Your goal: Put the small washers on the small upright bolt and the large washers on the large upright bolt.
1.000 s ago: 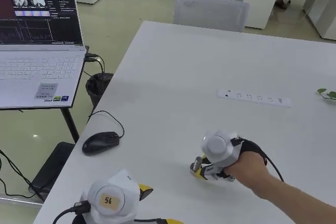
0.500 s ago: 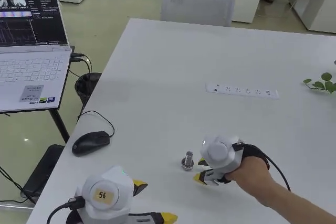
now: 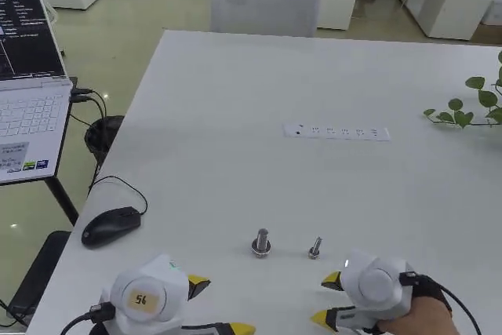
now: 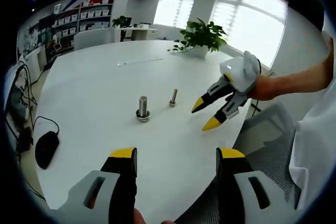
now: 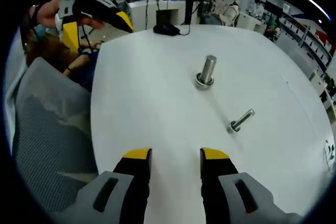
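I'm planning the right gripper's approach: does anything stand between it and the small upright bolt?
Nothing visible does. Only bare table lies between the open right gripper and the small bolt; the large bolt stands farther off, to one side of that line.

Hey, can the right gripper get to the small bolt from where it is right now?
Probably yes. The right gripper sits close behind the small bolt with its jaws apart, and there is just bare table between them. The large bolt stands off to one side, out of the way.
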A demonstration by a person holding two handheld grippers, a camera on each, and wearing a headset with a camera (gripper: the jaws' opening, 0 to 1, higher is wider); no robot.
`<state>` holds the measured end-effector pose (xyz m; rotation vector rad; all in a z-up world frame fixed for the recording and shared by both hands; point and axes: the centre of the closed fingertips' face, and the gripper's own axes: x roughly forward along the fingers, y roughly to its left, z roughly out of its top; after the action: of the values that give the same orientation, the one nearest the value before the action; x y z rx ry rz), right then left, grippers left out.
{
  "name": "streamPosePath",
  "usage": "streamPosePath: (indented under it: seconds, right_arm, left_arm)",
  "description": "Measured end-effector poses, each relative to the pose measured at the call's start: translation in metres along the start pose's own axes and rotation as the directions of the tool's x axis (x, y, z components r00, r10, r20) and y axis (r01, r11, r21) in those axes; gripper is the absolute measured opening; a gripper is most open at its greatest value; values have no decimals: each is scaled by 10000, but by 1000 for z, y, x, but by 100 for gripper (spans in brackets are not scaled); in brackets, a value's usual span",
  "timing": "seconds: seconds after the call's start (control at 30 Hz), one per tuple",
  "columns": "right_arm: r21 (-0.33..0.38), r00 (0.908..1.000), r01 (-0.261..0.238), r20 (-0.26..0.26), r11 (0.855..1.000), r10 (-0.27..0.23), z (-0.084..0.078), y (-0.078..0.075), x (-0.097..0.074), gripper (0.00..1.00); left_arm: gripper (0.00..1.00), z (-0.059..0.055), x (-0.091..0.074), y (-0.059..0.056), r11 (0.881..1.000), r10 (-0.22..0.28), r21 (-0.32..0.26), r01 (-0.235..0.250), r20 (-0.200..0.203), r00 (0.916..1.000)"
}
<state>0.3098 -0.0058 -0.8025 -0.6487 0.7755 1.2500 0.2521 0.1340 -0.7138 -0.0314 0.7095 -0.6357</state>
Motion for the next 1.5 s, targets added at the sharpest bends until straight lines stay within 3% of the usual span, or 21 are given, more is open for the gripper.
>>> streamPosePath:
  seconds: [0.3, 0.4, 0.63, 1.03, 1.5]
  right_arm:
    - [1079, 9983, 379, 391, 9934, -423, -28, -1, -20, 48]
    - [1858, 9952, 549, 693, 9811, -688, -33, -7, -27, 51]
    - [2839, 9852, 706, 1301, 9562, -1114, -36, -18, -40, 59]
    - [3585, 9744, 718, 1740, 9307, -1422, -35, -20, -46, 63]
    - [3724, 9752, 727, 1677, 9252, -1441, -40, -13, -46, 62]
  left_arm:
    - [60, 3, 9, 2, 9995, -149, 273, 155, -192, 9997]
    - [60, 3, 11, 2, 9993, -194, 311, 201, -245, 9995]
    - [61, 6, 11, 2, 9989, -223, 404, 234, -287, 9993]
    - [61, 7, 13, 2, 9986, -248, 451, 261, -279, 9993]
    - [61, 3, 10, -2, 9989, -250, 394, 262, -289, 9993]
